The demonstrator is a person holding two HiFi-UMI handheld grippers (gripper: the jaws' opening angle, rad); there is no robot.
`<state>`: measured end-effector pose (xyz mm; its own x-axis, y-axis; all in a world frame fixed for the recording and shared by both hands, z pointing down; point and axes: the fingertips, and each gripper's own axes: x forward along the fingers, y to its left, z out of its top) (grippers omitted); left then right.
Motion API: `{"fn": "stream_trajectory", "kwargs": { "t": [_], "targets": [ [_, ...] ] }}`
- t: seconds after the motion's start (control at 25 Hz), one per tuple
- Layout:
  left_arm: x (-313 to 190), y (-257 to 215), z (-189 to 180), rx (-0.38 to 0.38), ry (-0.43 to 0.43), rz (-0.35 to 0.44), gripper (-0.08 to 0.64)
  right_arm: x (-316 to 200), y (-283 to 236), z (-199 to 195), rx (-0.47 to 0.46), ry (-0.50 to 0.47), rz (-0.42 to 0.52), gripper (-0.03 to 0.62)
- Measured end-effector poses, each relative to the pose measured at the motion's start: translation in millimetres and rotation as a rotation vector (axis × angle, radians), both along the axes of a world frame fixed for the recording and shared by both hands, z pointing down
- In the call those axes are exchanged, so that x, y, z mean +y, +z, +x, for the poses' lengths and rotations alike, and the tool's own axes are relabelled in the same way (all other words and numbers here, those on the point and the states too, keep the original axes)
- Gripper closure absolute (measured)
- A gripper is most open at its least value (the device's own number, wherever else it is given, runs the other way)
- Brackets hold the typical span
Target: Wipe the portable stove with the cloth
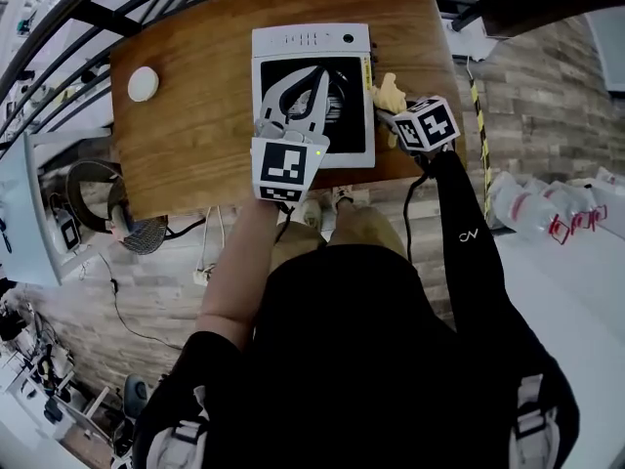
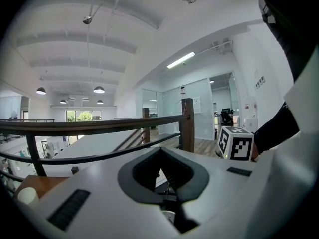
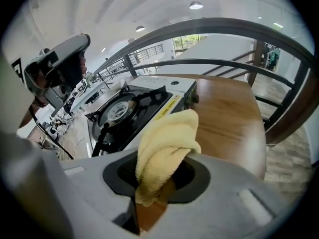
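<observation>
Wooden bench (image 1: 195,135) bears the portable stove (image 1: 312,39); right gripper (image 1: 391,106) clamps the cloth (image 1: 389,92) at its 3 o'clock, seemingly ready to wipe, left gripper (image 1: 315,78) overhead, jaws together, empty.

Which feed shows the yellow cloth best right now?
Right gripper view: the cloth sits large, pinched in the right gripper. Head view shows only a small bit beside the stove; left gripper view shows none.

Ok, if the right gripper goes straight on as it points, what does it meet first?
Probably the portable stove's right edge, the cloth pinched in the right gripper touching first. The table beside it is close to that line, so I can't be sure.
</observation>
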<state>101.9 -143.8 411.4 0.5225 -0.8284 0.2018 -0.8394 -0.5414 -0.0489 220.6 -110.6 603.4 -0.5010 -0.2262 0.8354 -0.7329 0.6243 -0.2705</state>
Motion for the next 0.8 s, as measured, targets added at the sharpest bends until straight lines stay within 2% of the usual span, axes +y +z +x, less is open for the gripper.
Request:
{"fn": "stream_trajectory", "kwargs": {
  "t": [0.44,0.8],
  "targets": [
    [84,-2,-24,0.017,0.067,0.005,0.554,107,3,-1,0.049,0.090,-0.019,0.483],
    [134,8,-42,0.003,0.083,-0.012,0.554,188,11,-16,0.025,0.104,-0.065,0.485]
  ]
}}
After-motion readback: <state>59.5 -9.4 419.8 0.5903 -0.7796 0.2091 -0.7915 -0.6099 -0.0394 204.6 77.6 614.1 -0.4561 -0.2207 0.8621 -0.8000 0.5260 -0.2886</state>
